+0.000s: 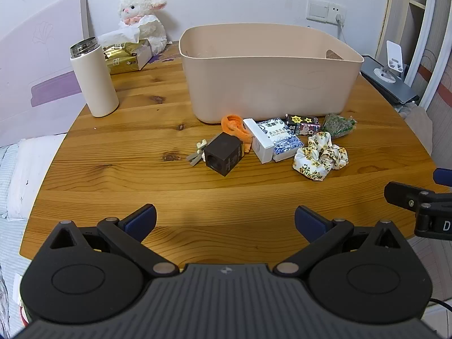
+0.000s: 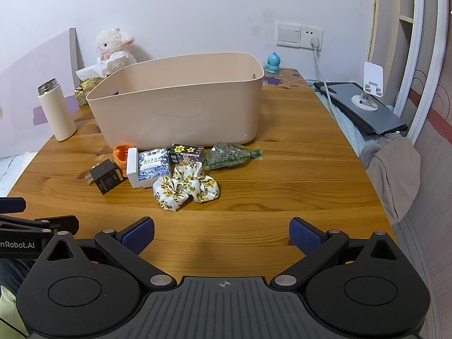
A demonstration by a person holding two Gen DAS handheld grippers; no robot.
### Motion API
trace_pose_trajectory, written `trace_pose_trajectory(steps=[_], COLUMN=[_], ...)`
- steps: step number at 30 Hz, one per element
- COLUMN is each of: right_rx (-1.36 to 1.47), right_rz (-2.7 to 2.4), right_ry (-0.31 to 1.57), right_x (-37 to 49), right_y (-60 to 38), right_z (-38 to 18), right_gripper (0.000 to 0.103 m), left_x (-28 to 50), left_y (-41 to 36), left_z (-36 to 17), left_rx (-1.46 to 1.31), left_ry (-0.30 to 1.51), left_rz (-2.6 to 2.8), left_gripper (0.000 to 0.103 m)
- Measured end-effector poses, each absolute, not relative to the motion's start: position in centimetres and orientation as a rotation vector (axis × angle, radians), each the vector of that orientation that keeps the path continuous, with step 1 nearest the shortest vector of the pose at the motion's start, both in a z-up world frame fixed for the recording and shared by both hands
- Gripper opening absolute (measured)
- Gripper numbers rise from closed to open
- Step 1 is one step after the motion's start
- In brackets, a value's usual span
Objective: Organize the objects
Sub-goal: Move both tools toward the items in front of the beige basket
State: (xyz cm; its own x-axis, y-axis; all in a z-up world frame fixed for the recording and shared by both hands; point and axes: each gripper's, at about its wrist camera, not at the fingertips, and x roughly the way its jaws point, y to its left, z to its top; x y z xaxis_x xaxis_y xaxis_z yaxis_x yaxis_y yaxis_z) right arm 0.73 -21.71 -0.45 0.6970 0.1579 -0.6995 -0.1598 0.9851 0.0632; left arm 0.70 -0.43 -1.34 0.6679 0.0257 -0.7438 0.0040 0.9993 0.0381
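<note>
A beige plastic bin (image 1: 268, 84) (image 2: 180, 110) stands on the wooden table (image 1: 141, 192) (image 2: 296, 169). In front of it lie a dark cube (image 1: 223, 155) (image 2: 106, 179), an orange cloth piece (image 1: 234, 127) (image 2: 121, 154), a white and blue box (image 1: 274, 141) (image 2: 149, 166), a small black packet (image 1: 302, 123) (image 2: 186, 152), a green bag (image 1: 337, 124) (image 2: 230, 155) and a floral scrunchie (image 1: 319, 156) (image 2: 186, 186). My left gripper (image 1: 225, 221) and my right gripper (image 2: 221, 233) both hover open over the near table edge, short of the objects, holding nothing.
A white thermos (image 1: 94, 80) (image 2: 56, 110), a tissue pack (image 1: 127, 53) and a plush lamb (image 1: 144, 17) (image 2: 113, 46) stand at the back left. A blue figurine (image 2: 272, 62), a laptop (image 2: 364, 107) with a phone stand (image 2: 370, 84) lie right. Bedding (image 1: 17, 175) borders the table's left.
</note>
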Motion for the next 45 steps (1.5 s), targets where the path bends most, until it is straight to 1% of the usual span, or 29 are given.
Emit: trace_pose_trajectory(steps=[45], right_rx=[-0.018], right_rz=[0.173], right_ry=[0.783], right_x=[2.2], right_y=[-21.2], right_z=[-1.2], right_gripper=[0.103], left_x=[2.5], left_y=[0.5], left_z=[-2.3], left_rx=[0.012], left_ry=[0.888], left_rz=[-0.005], left_gripper=[0.103])
